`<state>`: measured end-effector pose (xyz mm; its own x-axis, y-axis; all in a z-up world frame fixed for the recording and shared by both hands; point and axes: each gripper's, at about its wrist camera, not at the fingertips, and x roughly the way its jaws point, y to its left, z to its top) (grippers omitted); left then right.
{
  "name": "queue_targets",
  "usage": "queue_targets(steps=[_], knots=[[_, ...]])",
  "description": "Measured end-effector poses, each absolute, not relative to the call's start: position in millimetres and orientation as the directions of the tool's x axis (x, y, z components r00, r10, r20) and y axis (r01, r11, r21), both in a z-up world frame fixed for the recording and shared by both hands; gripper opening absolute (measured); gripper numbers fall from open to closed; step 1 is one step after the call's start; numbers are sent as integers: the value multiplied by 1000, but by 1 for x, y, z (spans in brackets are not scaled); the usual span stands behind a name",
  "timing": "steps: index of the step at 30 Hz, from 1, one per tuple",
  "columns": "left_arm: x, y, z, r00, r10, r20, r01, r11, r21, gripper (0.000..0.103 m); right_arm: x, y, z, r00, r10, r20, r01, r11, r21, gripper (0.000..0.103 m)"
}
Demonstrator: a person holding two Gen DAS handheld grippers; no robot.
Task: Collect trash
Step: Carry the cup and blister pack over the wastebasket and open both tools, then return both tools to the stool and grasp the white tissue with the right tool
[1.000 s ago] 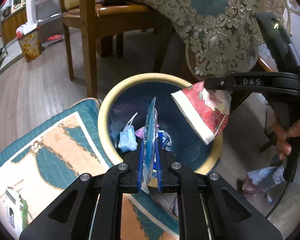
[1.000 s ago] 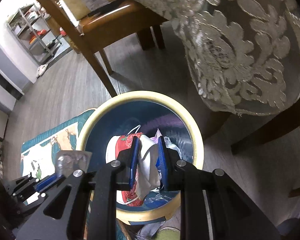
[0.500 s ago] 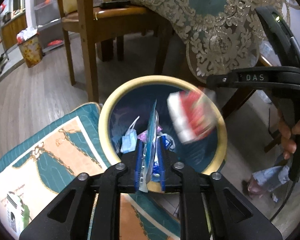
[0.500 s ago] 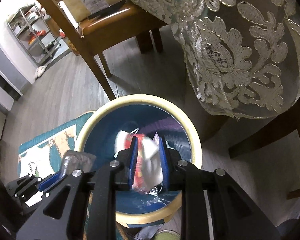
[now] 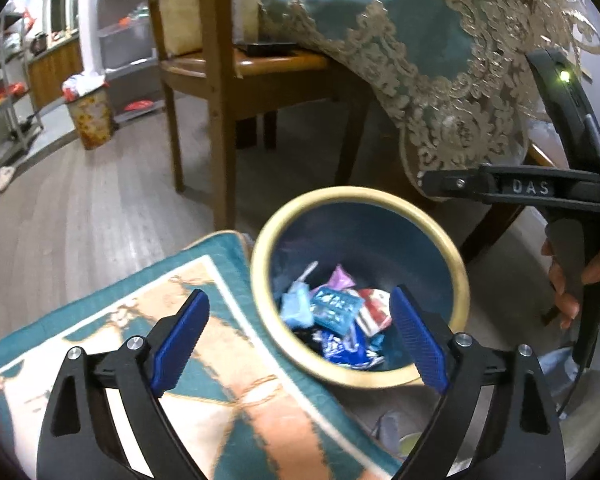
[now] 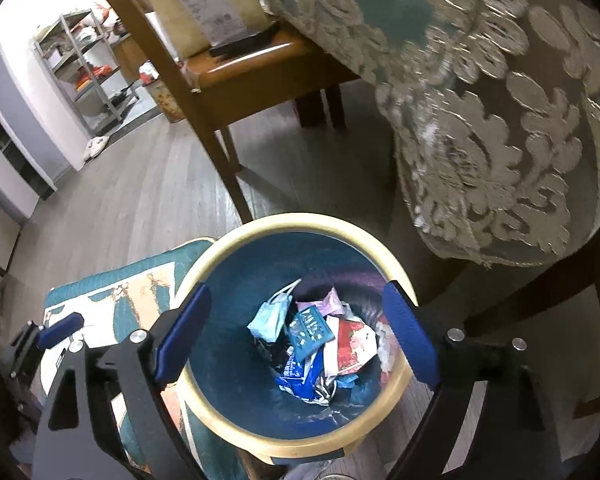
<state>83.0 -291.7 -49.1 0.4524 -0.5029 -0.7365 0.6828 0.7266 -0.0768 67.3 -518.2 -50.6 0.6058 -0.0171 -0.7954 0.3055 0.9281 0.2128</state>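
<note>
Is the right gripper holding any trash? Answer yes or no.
No, the right gripper is wide open with nothing between its fingers, and the wrappers lie inside the bin.

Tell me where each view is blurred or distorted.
Left wrist view: the rug and bin rim are motion-smeared, fisheye bending the floorboards. Right wrist view: the lace tablecloth is streaked with blur, while the trash in the bin stays fairly sharp.

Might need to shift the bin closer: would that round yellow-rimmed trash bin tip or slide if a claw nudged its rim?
The round yellow-rimmed blue trash bin holds only wrappers and a light-blue face mask, so it is probably light. It would likely slide on the wood floor, though a push at the rim might tip it.
</note>
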Motion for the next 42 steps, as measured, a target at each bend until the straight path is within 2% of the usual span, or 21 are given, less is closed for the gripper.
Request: queue_targets(steps=[12, 23, 30, 42], knots=[[93, -226, -21, 532, -471, -704, 607, 791, -70, 94, 80, -481, -43, 617, -8, -787, 214, 964, 157, 93], [102, -145, -7, 611, -373, -698, 499, 866, -27, 94, 91, -426, -37, 626, 68, -777, 86, 984, 155, 96], [109, -80, 4, 668, -294, -684, 394, 919, -10, 94, 103, -365, -46, 592, 112, -798, -44, 993, 107, 97], [112, 1, -27, 655, -129, -744, 283, 956, 83, 95, 108, -250, -88, 418, 275, -866, -242, 952, 186, 97]])
